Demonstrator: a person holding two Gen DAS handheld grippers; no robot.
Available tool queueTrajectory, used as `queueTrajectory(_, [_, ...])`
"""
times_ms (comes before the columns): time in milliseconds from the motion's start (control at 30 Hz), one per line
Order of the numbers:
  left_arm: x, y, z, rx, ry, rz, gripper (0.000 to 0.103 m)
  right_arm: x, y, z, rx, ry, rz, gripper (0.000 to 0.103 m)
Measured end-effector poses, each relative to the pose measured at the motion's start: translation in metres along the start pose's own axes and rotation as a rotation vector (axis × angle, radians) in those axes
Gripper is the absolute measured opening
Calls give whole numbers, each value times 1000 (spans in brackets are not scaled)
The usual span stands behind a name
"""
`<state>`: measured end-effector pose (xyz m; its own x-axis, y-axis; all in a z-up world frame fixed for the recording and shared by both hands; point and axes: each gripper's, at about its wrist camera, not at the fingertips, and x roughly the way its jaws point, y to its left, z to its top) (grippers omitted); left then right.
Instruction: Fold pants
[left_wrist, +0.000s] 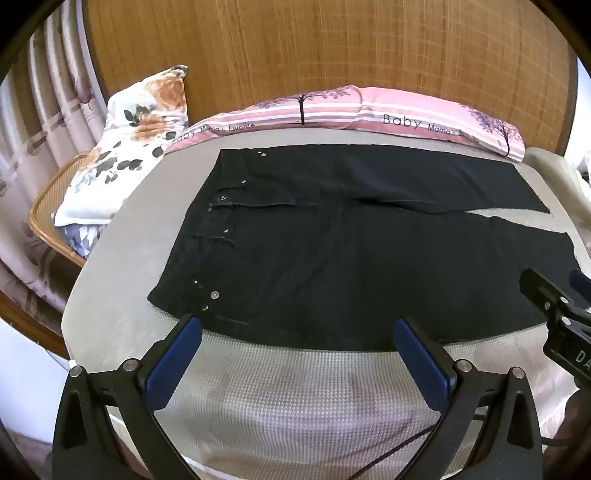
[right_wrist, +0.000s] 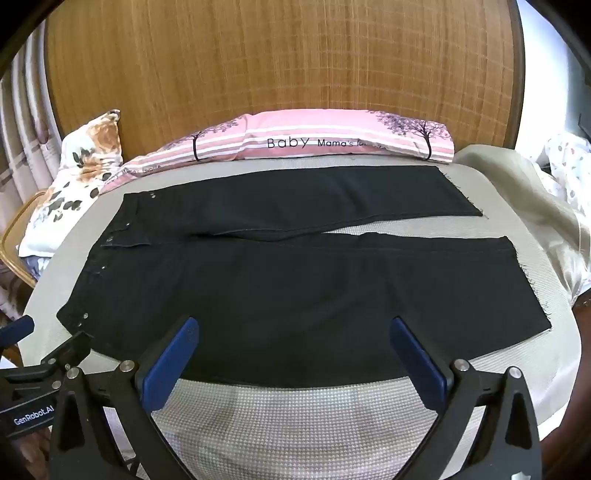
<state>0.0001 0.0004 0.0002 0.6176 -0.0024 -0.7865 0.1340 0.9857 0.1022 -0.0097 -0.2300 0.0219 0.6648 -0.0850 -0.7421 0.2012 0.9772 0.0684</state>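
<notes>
Blue-padded fingers (left_wrist: 173, 358) of the left gripper (left_wrist: 297, 339) fill the bottom of the left wrist frame, spread wide, nothing between them. Black pants (left_wrist: 351, 258) lie flat on the grey bed cover (left_wrist: 295, 398) just above the fingertips, mid-frame; the near hem edge of the fabric sits right at the tips, contact unclear. Waistband with metal rivets points to frame left, both legs run to frame right, with a narrow gap between the legs at the far right. Right gripper (left_wrist: 554, 306) pokes in at the right edge, over the near leg end.

Right wrist frame: right gripper (right_wrist: 293, 341) at bottom, also spread wide and empty, fingertips over the near edge of the pants (right_wrist: 295, 288), which span the middle of the frame. Left gripper (right_wrist: 48, 365) shows at lower left, beside the waistband corner. Pink striped pillow (right_wrist: 332, 140) lies along the top edge of the bed, floral pillow (right_wrist: 85, 162) upper left, woven headboard (right_wrist: 280, 59) behind.
</notes>
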Motion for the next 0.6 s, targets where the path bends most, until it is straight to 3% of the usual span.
queueTrajectory(600, [5,6,-5,-47,43,-14,102,6,4,-1,-17,17,33,103])
